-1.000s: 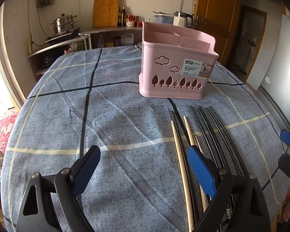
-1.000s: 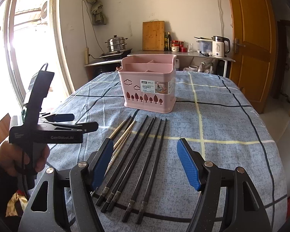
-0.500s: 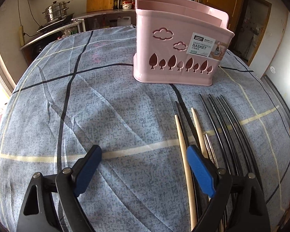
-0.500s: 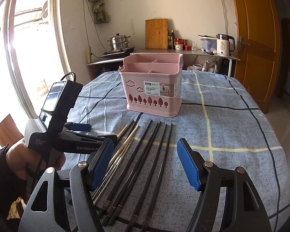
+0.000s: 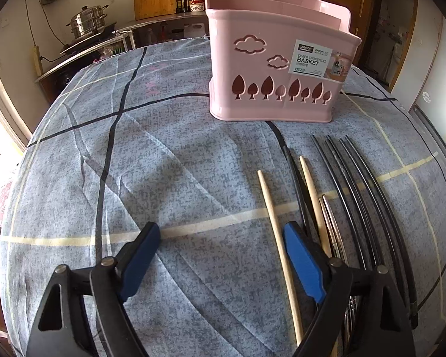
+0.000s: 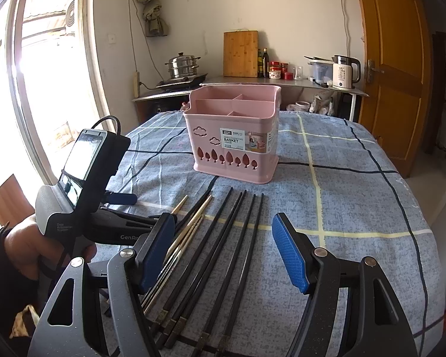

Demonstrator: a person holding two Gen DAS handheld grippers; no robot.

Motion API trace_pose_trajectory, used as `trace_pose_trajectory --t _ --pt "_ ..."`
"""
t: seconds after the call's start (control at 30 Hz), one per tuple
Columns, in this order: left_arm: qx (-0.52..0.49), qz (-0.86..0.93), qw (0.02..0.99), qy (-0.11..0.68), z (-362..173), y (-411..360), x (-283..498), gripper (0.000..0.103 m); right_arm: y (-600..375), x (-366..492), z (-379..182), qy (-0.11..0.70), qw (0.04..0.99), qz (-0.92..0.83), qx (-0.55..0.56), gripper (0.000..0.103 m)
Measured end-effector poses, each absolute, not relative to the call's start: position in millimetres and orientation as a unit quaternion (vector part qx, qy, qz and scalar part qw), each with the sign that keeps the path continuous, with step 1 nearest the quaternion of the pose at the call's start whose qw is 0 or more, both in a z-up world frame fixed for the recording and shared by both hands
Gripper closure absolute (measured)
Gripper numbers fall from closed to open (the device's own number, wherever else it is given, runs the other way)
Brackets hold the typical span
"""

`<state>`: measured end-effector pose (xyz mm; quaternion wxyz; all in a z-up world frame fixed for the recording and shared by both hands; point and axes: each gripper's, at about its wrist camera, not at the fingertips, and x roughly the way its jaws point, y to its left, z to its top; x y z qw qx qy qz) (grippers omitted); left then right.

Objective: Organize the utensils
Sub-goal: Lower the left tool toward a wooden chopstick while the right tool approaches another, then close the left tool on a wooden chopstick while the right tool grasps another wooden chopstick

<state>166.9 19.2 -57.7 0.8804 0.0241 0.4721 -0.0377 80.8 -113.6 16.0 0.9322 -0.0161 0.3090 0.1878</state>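
Rm: pale plastered walls, wooden door at right w/ metal handle. Large window at left, strong daylight, overexposed. Metal counter along far wall: steamer pot on hob, cutting board leaning upright, bottles, jars, kettle. Table under blue-grey checked cloth.

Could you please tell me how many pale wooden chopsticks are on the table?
2. One wooden chopstick lies leftmost in the row; the other lies just right of a black chopstick. Others may be hidden underneath.
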Motion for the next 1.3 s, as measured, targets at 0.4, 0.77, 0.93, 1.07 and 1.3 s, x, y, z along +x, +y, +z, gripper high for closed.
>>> trace_pose_trajectory --t 0.4,0.77,0.93,1.07,1.3 --pt "0.01 -0.035 0.882 0.47 -53.4 45.6 167.4 0.078 -74.3 155.5 -7.7 0.42 0.879 0.225 -0.006 0.074" --pt "-0.018 -0.05 0.872 0.487 -52.9 53.4 193.0 0.078 -42.6 199.2 -41.2 0.492 0.843 0.217 -0.014 0.084" --pt "0.003 -0.047 0.87 0.491 -53.2 44.7 202.7 0.078 -36.6 204.2 -45.5 0.505 0.837 0.211 -0.025 0.086" --pt "0.02 -0.047 0.868 0.494 -53.1 39.0 209.7 0.078 -33.1 204.7 -44.1 0.51 0.834 0.21 -0.027 0.093" --pt "0.014 -0.048 0.868 0.494 -52.0 41.1 214.8 0.096 -36.6 210.6 -43.7 0.516 0.83 0.213 -0.016 0.096"
